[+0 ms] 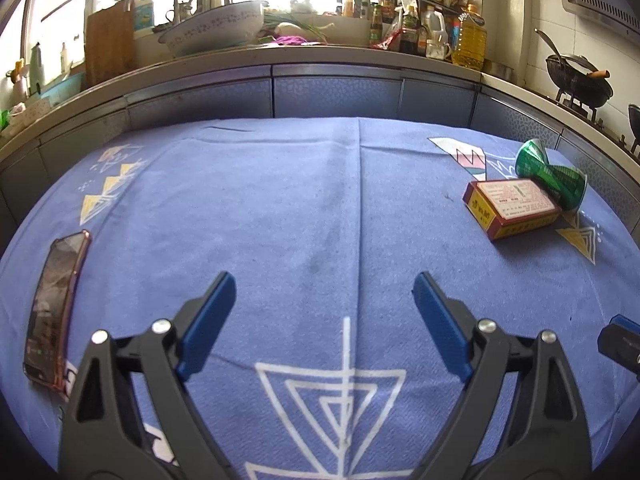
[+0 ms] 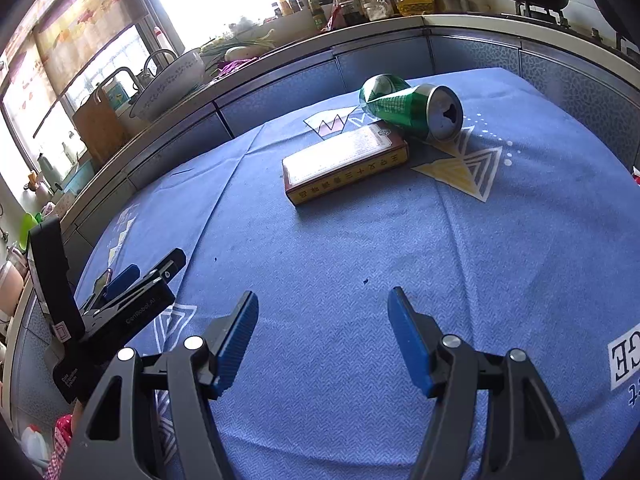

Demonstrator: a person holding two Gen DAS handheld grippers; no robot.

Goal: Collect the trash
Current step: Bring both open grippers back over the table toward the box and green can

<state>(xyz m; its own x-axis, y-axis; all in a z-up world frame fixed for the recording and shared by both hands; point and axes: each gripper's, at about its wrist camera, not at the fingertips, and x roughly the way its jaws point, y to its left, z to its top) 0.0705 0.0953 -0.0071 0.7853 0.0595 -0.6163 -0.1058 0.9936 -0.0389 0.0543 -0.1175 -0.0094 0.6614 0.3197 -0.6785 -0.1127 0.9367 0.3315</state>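
At the bottom of the left wrist view the left tool [image 1: 322, 304] hangs tilted down over the blue patterned cloth [image 1: 300, 208] on the tabletop, its blue pads spread wide with nothing but bare cloth between them. At the bottom of the right wrist view the right tool [image 2: 322, 320] is pitched down in the same way, its pads also apart, somewhat narrower, and empty; the left tool's black body shows at the lower left of that frame, beside a bit of pink checked sleeve [image 2: 60, 440]. A phone [image 1: 54, 308] in a pinkish case lies flat on the cloth at the left edge of the left wrist view. Farther off, toward the upper right of the left wrist view and upper centre of the right wrist view, lies the trash: a flat red and yellow carton [image 2: 346, 162] with a pale printed top face, resting on its broad side, and just behind it, touching its far end, a green drink can [image 2: 412, 110], dented and pinched in the middle, lying on its side with its opened silver top turned toward the right wrist camera. Both are well apart from either tool. Beyond the cloth runs a kitchen counter [image 1: 320, 60] with a white basin [image 1: 216, 28], oil bottles [image 1: 472, 40] and a black wok [image 1: 580, 78] at the upper right.
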